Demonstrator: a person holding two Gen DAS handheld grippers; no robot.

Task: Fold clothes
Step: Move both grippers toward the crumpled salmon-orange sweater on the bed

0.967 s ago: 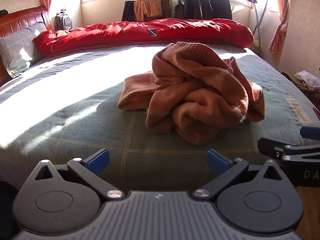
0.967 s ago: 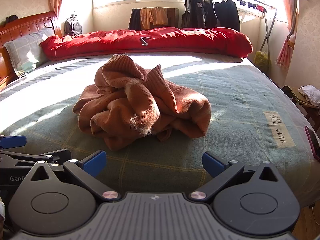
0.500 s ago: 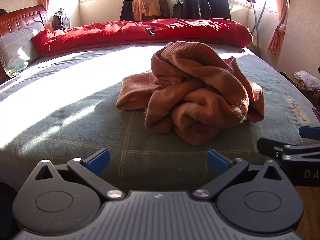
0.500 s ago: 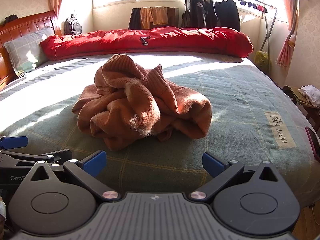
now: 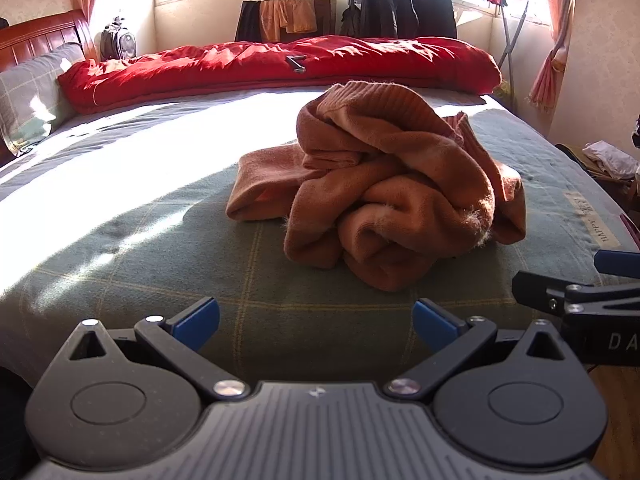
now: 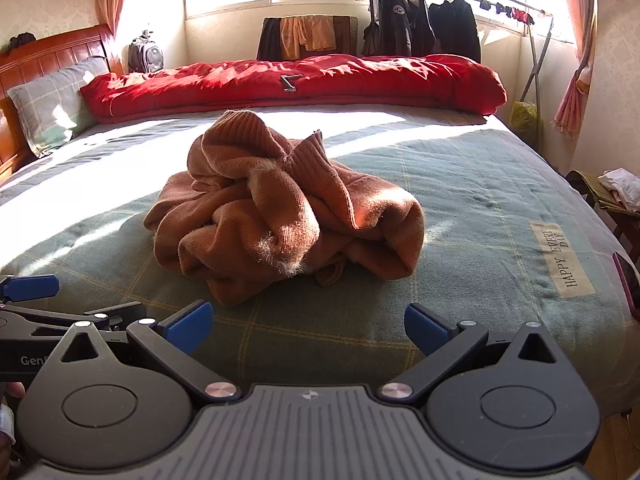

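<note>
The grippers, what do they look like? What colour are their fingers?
Both look alike. The left gripper and the right gripper each have a black plastic body with a ridged grey middle, two round black discs, silver screws and black arms. Their fingers end in blue pads. White letters are printed on each gripper's side, only partly in view.

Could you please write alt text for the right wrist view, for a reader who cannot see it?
A crumpled orange-brown sweater lies in a heap on a green checked bedspread, untouched. The right tool is open at the bed's near edge, short of the heap, with the left tool at the left edge of the frame. A rolled red quilt lies along the far side.
</note>
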